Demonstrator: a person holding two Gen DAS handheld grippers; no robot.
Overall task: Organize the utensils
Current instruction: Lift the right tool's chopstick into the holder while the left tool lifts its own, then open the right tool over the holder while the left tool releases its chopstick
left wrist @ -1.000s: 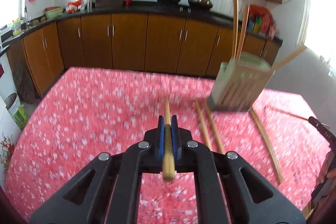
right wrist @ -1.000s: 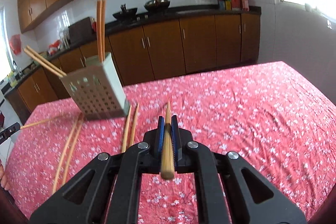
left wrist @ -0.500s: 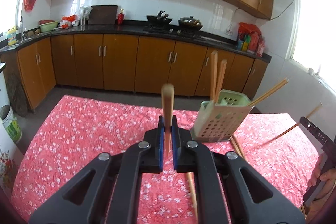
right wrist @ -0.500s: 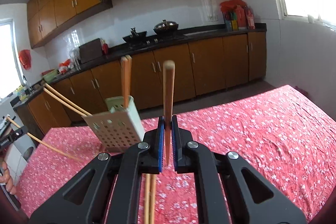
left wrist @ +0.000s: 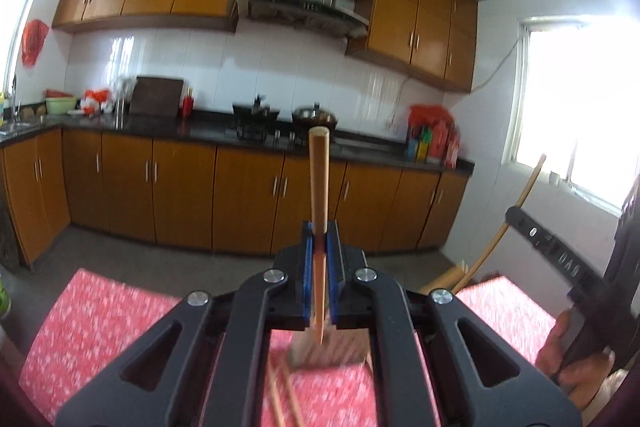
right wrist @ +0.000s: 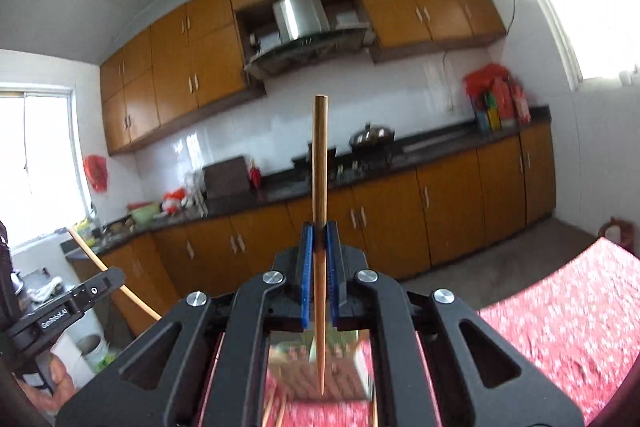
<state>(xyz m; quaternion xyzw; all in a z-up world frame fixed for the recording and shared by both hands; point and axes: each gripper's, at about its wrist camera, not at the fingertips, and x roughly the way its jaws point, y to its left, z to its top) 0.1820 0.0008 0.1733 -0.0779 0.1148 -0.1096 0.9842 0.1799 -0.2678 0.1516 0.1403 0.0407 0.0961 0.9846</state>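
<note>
My left gripper is shut on a wooden chopstick that stands upright, thick end up, thin tip down. Below it, mostly behind the gripper body, sits the pale perforated utensil holder on the red flowered tablecloth. My right gripper is shut on a second upright chopstick, its tip hanging over the blurred holder. Loose chopsticks lie on the cloth in front of the holder. Each view shows the other gripper at its edge with its chopstick.
Wooden kitchen cabinets and a dark counter with a stove and pans run along the far wall. A bright window is on the right. A hand holds the other gripper's handle.
Both grippers have risen and tilted up, each carrying its chopstick from lying low over the table to standing upright. The holder has dropped from mid-view to behind the gripper bodies.
</note>
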